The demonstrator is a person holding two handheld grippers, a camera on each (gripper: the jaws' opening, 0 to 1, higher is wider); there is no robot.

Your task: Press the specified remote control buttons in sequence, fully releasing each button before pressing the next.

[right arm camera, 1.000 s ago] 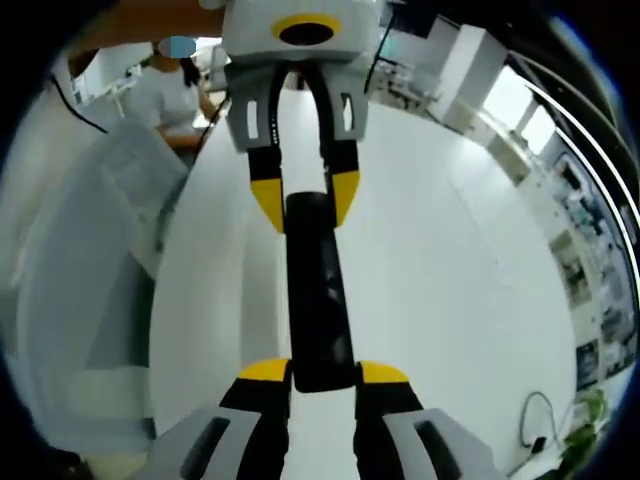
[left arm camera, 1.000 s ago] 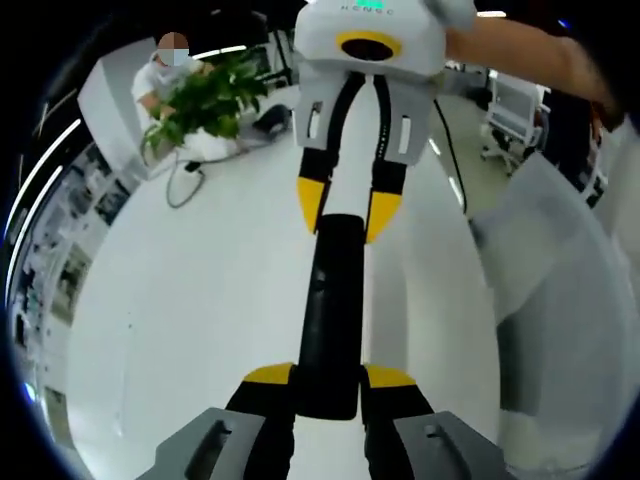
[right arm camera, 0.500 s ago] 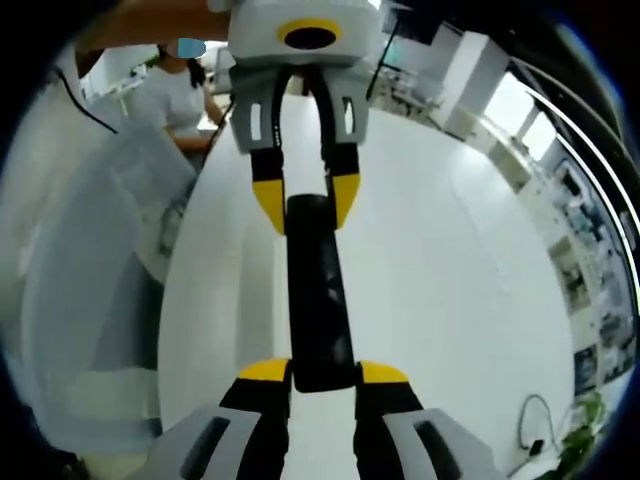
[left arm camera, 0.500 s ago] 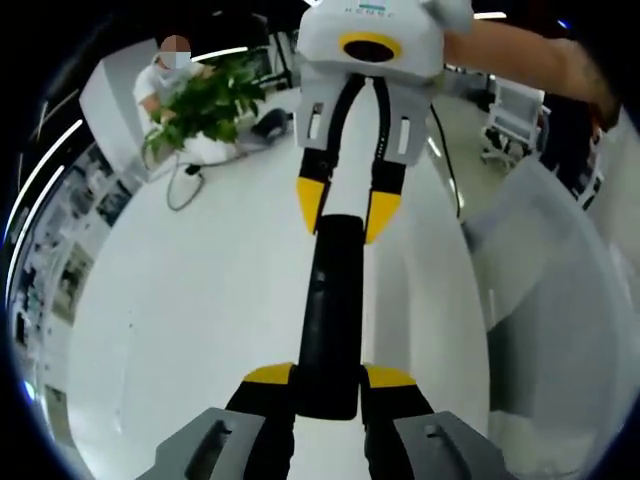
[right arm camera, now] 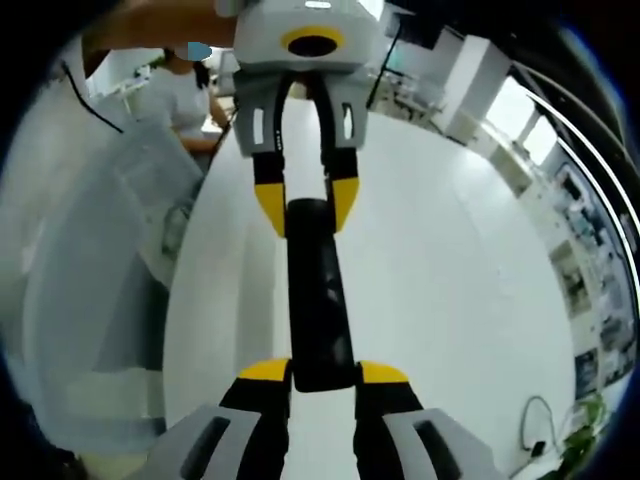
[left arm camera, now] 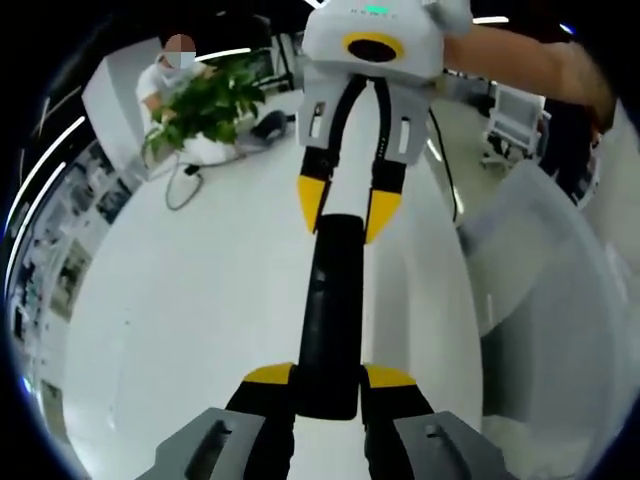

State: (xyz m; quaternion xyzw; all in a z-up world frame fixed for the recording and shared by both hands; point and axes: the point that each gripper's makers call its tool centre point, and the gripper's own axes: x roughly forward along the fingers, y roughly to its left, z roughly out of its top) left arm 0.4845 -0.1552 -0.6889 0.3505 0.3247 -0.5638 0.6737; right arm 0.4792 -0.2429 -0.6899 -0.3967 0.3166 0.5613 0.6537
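A long black remote control [left arm camera: 330, 300] is held in the air between the two grippers, above a white table. In the left gripper view my left gripper [left arm camera: 328, 378] is shut on its near end, and my right gripper [left arm camera: 345, 212] comes down from the top, yellow tips shut on the far end. The right gripper view mirrors this: my right gripper [right arm camera: 323, 375] clamps the near end of the remote control [right arm camera: 318, 300], while my left gripper [right arm camera: 305, 205] clamps the far end. The buttons are too dark to make out.
The white table [left arm camera: 180, 300] spreads below. Translucent plastic sheeting [left arm camera: 545, 280] lies at its side, seen again at the left as plastic sheeting [right arm camera: 90, 280]. A potted plant [left arm camera: 205, 105] with a person beside it and a loose cable [left arm camera: 185, 185] lie beyond. A person's forearm [left arm camera: 520, 55] holds the right gripper.
Both grippers stay shut on the remote's ends. The background has slid slightly in both views, so the held pair has shifted a little as one piece.
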